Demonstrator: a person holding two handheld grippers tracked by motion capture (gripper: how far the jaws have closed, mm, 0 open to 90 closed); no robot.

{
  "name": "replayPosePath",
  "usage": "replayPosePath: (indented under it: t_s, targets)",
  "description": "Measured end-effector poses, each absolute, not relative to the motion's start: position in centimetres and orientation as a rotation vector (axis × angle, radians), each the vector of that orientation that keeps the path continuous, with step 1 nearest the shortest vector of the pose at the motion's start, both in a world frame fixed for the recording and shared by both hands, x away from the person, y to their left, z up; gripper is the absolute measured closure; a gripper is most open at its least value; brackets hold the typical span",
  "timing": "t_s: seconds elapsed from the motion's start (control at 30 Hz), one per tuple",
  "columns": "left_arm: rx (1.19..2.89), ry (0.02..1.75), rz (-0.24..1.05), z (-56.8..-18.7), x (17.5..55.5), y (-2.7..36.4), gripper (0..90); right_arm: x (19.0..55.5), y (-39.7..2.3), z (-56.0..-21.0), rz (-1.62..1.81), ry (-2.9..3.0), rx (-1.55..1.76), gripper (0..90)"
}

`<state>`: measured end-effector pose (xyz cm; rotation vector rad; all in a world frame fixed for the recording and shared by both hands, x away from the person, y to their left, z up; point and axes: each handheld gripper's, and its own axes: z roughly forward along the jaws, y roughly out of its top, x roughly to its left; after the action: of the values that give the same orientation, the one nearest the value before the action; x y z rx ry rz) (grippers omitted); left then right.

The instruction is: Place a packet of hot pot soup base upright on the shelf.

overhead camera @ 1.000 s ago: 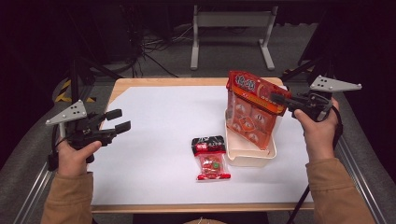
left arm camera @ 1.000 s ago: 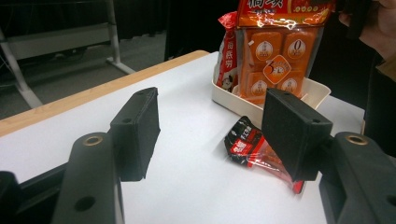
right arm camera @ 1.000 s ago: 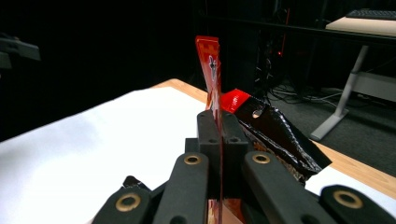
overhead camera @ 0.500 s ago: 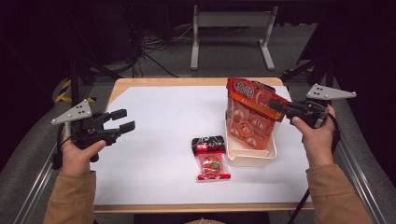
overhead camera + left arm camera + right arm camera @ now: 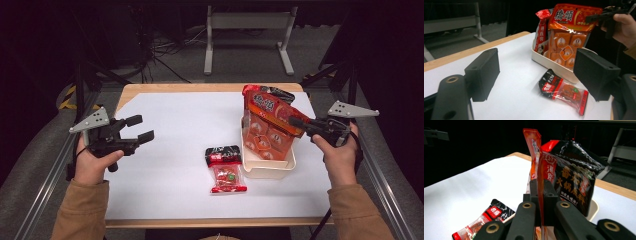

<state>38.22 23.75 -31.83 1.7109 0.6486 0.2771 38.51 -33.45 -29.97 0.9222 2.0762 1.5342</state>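
Your left hand-held gripper [image 5: 140, 129] has stayed where it was a second ago, hovering over the left side of the tabletop [image 5: 180, 115] with its jaws spread wide and nothing between them. In the left gripper view those jaws frame the scene without touching anything, so this hand is idle for now.

Moving toward the middle, the small red-and-black snack packet [image 5: 225, 168] lies flat on the white surface just beside the near left corner of the white tray [image 5: 267, 170], in the same spot as before. It looks like the next piece to go in.

On the right is where the change is. Your right hand-held gripper [image 5: 295, 121] is clamped on the top edge of the orange snack bag [image 5: 267, 131]; the right gripper view shows its jaws closed tight with the thin bag edge pinched between them. Over the last second the bag has been brought lower and closer to upright, and its bottom now sits inside the tray, in front of the dark red-and-black bag [image 5: 272, 93] already standing at the back. I judge the placing almost done: the bag seems to rest in the tray, so loosening your grip should leave it leaning against the bag behind.
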Motion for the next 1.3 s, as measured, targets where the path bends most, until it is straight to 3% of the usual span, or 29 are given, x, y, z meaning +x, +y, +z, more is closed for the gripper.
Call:
replayPosePath:
  t_s: [0.17, 0.4, 0.63, 0.87, 1.3]
  targets:
    - [1.717, 0.680, 0.278, -32.1, 38.7, 23.2, 12.8, 38.2, -33.6, -30.0, 1.525, 2.064, 0.928, 86.1]
    - [1.716, 0.684, 0.273, -32.7, 39.5, 22.7, 5.3, 37.8, -33.9, -30.0, 1.528, 2.001, 0.977, 60.6]
    - [1.724, 0.708, 0.275, -32.8, 40.1, 21.8, 8.3, 36.4, -34.7, -30.1, 1.531, 1.970, 1.004, 39.0]
    - [1.729, 0.712, 0.288, -33.0, 40.6, 21.1, 12.3, 34.7, -35.9, -30.9, 1.524, 1.952, 1.038, 34.5]
    - [1.770, 0.729, 0.292, -33.6, 40.8, 20.0, 14.5, 33.2, -36.9, -32.6, 1.364, 1.954, 1.068, 34.8]
